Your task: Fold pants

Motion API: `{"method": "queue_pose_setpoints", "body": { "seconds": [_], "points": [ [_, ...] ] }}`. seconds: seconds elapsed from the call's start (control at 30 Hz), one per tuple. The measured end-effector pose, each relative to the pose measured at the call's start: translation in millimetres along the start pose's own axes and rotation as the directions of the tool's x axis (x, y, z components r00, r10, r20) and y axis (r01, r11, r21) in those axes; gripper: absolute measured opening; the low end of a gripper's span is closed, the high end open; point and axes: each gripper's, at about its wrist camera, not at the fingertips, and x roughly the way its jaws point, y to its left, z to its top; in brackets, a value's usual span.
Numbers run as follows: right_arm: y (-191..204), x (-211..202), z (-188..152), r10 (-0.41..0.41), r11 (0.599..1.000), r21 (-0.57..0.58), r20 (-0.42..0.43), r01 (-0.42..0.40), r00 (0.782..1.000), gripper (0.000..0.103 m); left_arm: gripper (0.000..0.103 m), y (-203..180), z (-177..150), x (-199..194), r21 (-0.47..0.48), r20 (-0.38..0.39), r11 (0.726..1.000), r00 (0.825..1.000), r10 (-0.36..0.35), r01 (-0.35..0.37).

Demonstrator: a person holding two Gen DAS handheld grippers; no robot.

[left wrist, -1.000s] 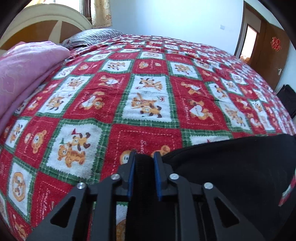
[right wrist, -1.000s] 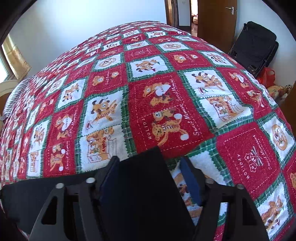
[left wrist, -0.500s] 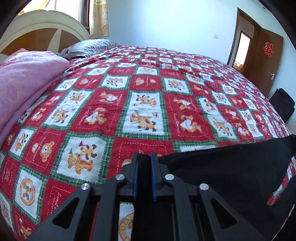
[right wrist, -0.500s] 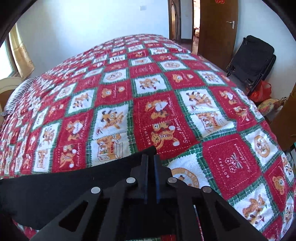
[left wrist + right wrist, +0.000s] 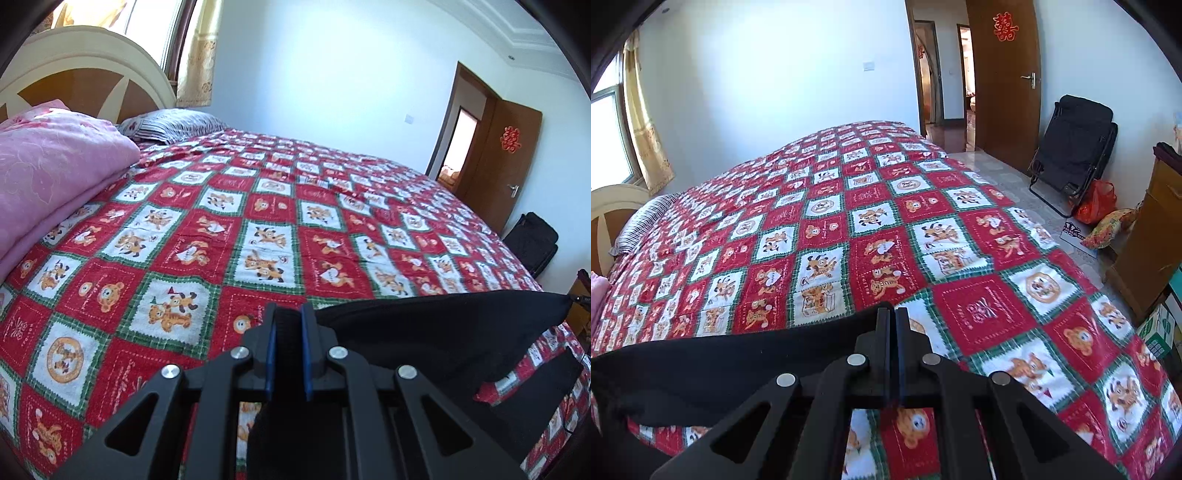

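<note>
1. Across both views, bed (image 5: pixel 258 206) with a red, white and green checked cover printed with cartoon bears; a curved cream and brown headboard (image 5: pixel 85 74) stands at its far left end.
2. Brown door (image 5: pixel 1004 81), open, with a red paper emblem; a folded black chair (image 5: pixel 1075 147) leans on the wall beside it.
3. Pink quilt (image 5: pixel 48 184), piled at the left edge of the bed, next to a striped pillow (image 5: pixel 173 125).
4. Black pants (image 5: pixel 424 336), an edge stretched in a taut band between the two grippers and raised above the cover; the rest hangs below.
5. Left gripper (image 5: pixel 288 325), blue pads pinched on a thick fold of the pants.
6. Right gripper (image 5: pixel 892 325), jaws pressed together on the pants' other corner, the cloth trailing leftward.
</note>
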Motion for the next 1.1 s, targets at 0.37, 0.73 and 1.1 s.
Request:
{"method": "queue_pose_setpoints", "body": {
  "seconds": [0.37,0.73,1.1],
  "points": [
    [-39,-71,-52,0.036,0.997,0.071,0.050,-0.039,0.998,0.002,0.012,9,-46,-59,-0.014,0.056,0.995,0.994,-0.097,0.098],
    [-76,-98,-119,0.013,0.993,0.117,-0.011,-0.012,1.000,0.002,0.012,26,-111,-73,-0.054,0.019,0.988,0.990,-0.141,0.142],
    [-87,-126,-152,-0.127,0.991,0.041,-0.052,0.129,0.991,0.003,0.025,32,-142,-89,0.006,0.005,0.996,0.996,-0.086,0.086]
  ]
}}
